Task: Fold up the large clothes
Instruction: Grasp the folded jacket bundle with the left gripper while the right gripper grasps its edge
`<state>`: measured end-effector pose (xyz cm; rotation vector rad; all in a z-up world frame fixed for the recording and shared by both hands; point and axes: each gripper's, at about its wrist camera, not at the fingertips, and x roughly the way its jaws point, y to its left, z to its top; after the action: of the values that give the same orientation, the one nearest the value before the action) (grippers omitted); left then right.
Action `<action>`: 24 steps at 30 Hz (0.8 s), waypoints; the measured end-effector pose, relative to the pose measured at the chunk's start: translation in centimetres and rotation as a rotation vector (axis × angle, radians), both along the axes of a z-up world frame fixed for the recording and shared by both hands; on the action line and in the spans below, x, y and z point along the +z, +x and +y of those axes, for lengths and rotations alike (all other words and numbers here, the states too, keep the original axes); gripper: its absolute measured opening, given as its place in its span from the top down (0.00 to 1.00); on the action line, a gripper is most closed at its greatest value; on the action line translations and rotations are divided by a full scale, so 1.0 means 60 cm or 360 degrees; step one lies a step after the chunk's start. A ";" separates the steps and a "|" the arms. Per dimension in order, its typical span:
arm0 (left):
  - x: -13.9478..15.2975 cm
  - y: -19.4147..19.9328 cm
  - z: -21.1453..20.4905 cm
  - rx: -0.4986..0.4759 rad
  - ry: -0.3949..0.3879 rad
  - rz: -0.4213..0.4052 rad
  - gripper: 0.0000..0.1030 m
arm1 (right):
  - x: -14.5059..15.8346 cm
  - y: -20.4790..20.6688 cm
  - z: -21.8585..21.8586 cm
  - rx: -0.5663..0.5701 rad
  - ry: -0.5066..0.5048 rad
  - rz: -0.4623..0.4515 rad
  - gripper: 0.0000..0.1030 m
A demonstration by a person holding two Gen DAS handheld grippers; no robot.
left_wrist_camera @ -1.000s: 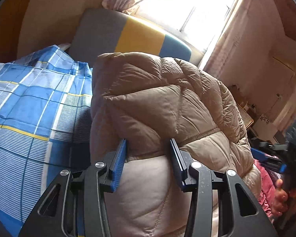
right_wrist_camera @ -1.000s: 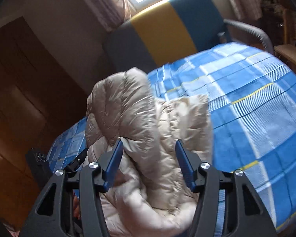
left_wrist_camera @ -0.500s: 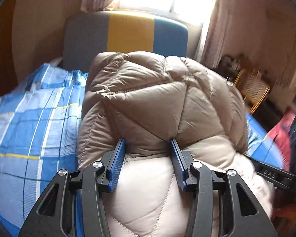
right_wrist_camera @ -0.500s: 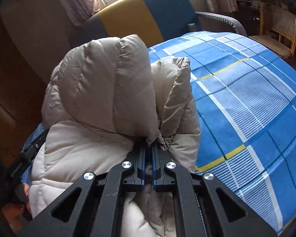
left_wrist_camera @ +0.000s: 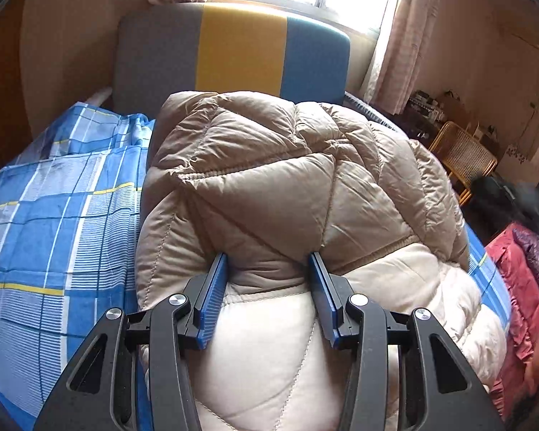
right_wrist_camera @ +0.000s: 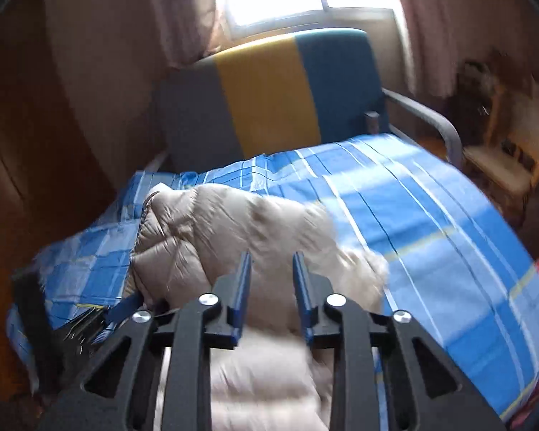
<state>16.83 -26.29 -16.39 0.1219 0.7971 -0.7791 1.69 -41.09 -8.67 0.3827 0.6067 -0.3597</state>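
A beige puffer jacket (left_wrist_camera: 269, 186) with a cream lower panel is bunched up on the blue plaid bed sheet (left_wrist_camera: 54, 233). My left gripper (left_wrist_camera: 267, 265) is shut on a thick fold of it, and padding bulges between the blue pads. In the right wrist view the jacket (right_wrist_camera: 204, 237) lies low on the sheet (right_wrist_camera: 431, 222), blurred by motion. My right gripper (right_wrist_camera: 273, 265) hovers over it, open by a narrow gap, with fabric showing behind that gap. The left gripper's blue finger (right_wrist_camera: 125, 305) shows at the jacket's left edge.
A grey, yellow and blue headboard (left_wrist_camera: 240, 46) stands at the far end under a bright window. A wicker chair (left_wrist_camera: 463, 158) sits at the right by the wall. Red clothing (left_wrist_camera: 514, 287) lies off the bed's right side.
My right gripper shut on the jacket half a second ago; its jaws now stand slightly apart and the jacket has dropped lower on the bed. The left gripper kept its hold while swinging rightward.
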 end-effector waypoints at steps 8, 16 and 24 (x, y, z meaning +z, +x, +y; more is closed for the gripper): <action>-0.010 -0.007 -0.005 -0.0024 -0.0033 0.0000 0.51 | -0.126 0.112 -0.072 -0.0026 0.0033 0.0272 0.91; -0.004 -0.007 -0.022 -0.0020 -0.0102 0.0040 0.49 | -0.198 0.104 -0.116 -0.0136 0.0124 0.0235 0.94; 0.036 0.057 -0.077 0.0178 0.0081 -0.0044 0.49 | -0.198 0.106 -0.113 -0.0145 0.0125 0.0243 0.94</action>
<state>20.22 -30.88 -14.21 0.1325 0.7909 -0.6503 8.06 -47.86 -20.53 0.4622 0.7557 -0.4560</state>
